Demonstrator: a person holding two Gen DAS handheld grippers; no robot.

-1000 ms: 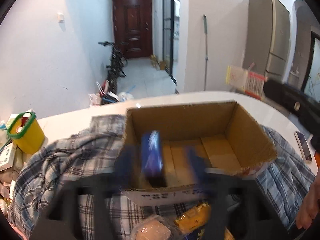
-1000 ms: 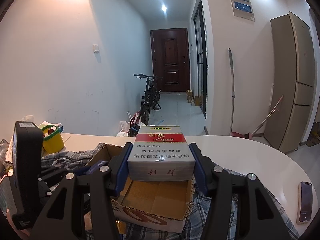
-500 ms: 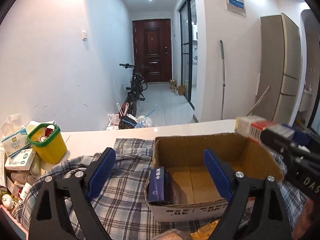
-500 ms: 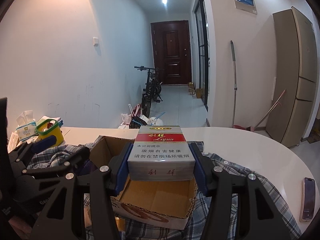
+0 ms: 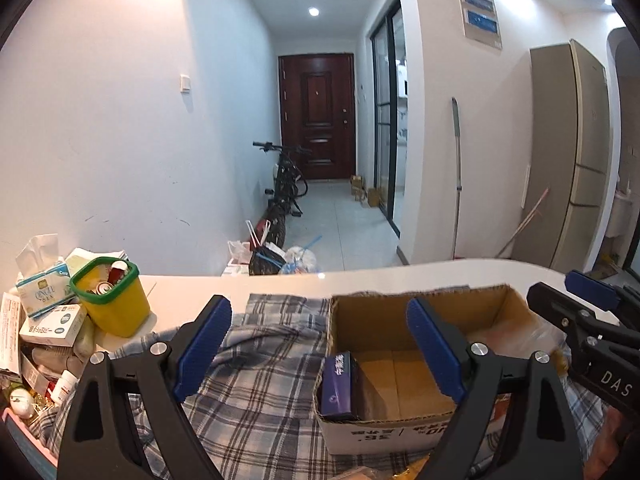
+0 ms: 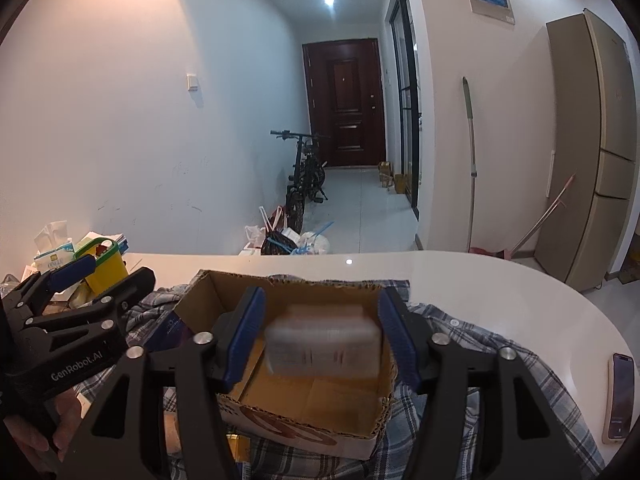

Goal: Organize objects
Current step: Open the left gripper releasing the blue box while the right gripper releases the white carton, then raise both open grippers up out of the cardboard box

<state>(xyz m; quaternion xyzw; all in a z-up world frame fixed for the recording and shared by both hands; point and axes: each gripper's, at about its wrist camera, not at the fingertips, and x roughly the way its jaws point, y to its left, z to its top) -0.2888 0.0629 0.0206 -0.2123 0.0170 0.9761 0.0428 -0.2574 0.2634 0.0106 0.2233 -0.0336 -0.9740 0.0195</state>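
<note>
From my right wrist camera the pale pack (image 6: 323,342) between my right claw (image 6: 322,338) pads is smeared by motion, its print unreadable. My left claw (image 5: 318,350) arm hides part of the cardboard box (image 5: 384,424). The phone (image 6: 621,396) is cut by the frame's dark edge.

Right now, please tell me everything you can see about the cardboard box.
The cardboard box is brown, corrugated and open-topped, with a white printed front. It sits on a plaid cloth on the white table. A purple packet stands at its left wall. A blurred pale pack is in mid-air over it.
</note>
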